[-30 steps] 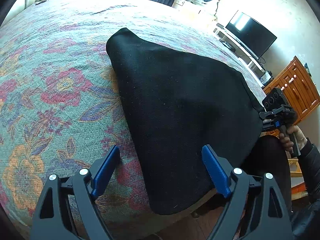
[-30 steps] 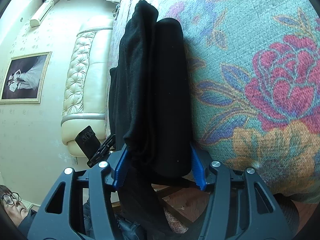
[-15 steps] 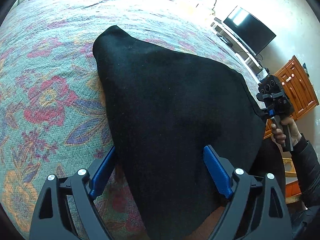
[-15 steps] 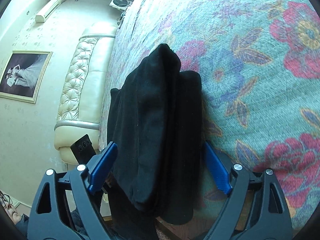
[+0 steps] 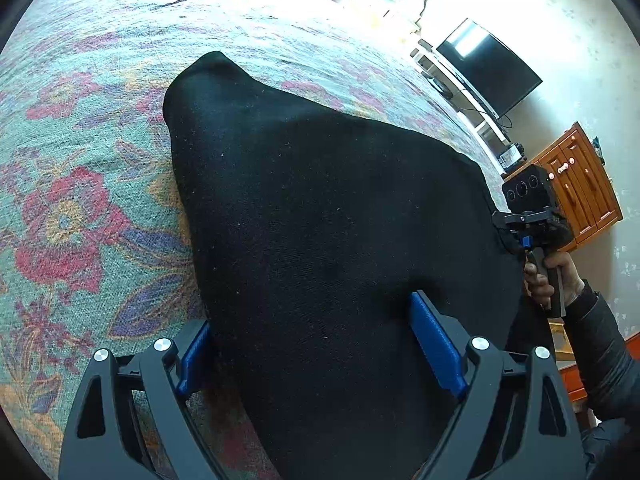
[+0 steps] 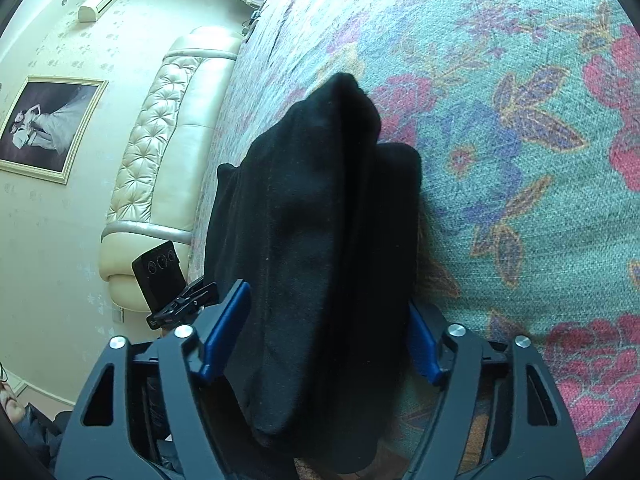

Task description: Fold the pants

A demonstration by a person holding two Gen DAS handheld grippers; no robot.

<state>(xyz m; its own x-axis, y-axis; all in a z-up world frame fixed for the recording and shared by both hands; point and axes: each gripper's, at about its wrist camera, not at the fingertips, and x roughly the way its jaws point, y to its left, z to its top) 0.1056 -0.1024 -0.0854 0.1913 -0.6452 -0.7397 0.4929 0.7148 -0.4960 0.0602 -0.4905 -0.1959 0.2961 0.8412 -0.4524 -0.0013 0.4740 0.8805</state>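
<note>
Both tongs, left [image 5: 316, 348] and right [image 6: 320, 336], spread around black pants [image 5: 320, 220], floral bedspread [image 5: 80, 160], tufted headboard [image 6: 160, 152], television [image 5: 492, 68]

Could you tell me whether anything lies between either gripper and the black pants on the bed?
Nothing visible does. The black pants already sit between the open fingers of the left gripper and of the right gripper, lying on the floral bedspread.
</note>
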